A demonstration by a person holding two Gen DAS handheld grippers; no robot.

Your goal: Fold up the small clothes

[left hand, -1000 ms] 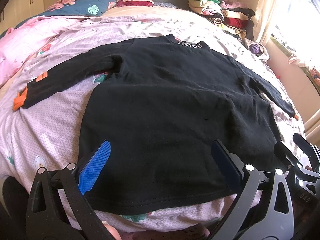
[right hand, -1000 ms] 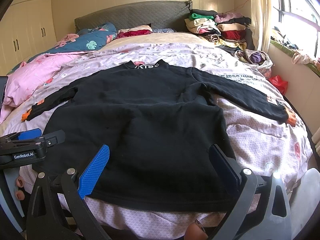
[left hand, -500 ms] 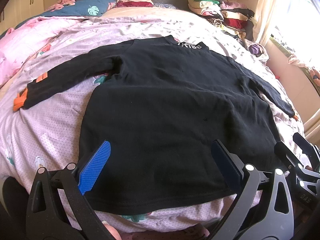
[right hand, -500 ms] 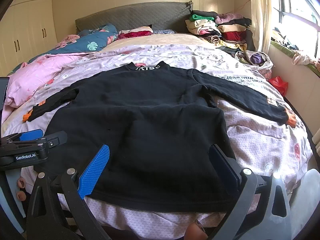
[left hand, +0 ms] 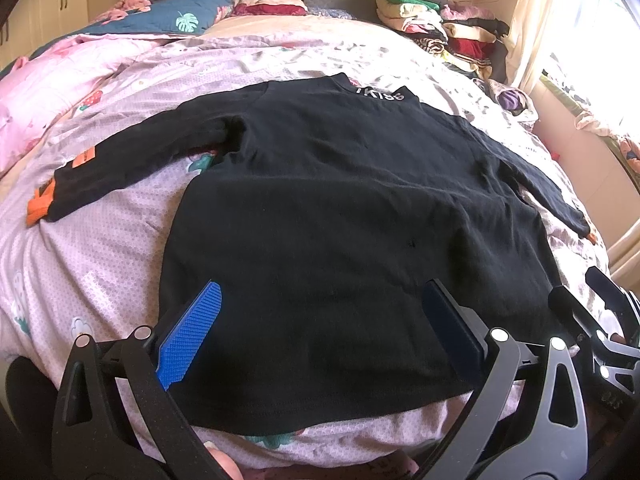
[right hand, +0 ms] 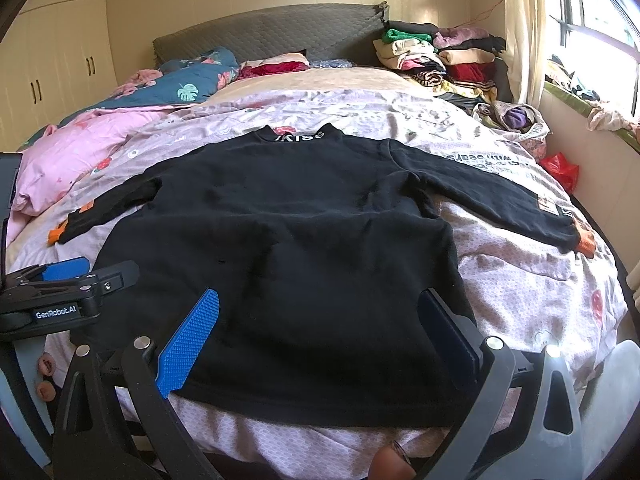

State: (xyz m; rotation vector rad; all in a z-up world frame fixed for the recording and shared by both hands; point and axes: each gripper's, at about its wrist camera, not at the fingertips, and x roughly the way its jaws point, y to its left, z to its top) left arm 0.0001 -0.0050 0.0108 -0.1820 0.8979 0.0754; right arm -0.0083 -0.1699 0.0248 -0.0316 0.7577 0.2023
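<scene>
A black long-sleeved shirt [left hand: 340,208] lies flat on the bed, collar far, hem near, both sleeves spread out with orange cuffs [left hand: 38,210]. It also shows in the right wrist view [right hand: 288,248]. My left gripper [left hand: 320,320] is open and empty, hovering over the hem's left part. My right gripper [right hand: 320,320] is open and empty over the hem's right part. The left gripper also shows at the left edge of the right wrist view [right hand: 68,292], and the right gripper shows at the right edge of the left wrist view [left hand: 592,312].
The bed has a pale pink patterned sheet [right hand: 520,280]. A pink quilt [right hand: 72,152] and blue pillow [right hand: 192,84] lie at the far left. A pile of folded clothes [right hand: 440,56] sits at the far right by the window. A red bag [right hand: 562,170] lies beside the bed.
The right wrist view has drawn back and risen slightly, so the shirt looks a little farther. The left gripper has barely moved. Both grippers stay open.
</scene>
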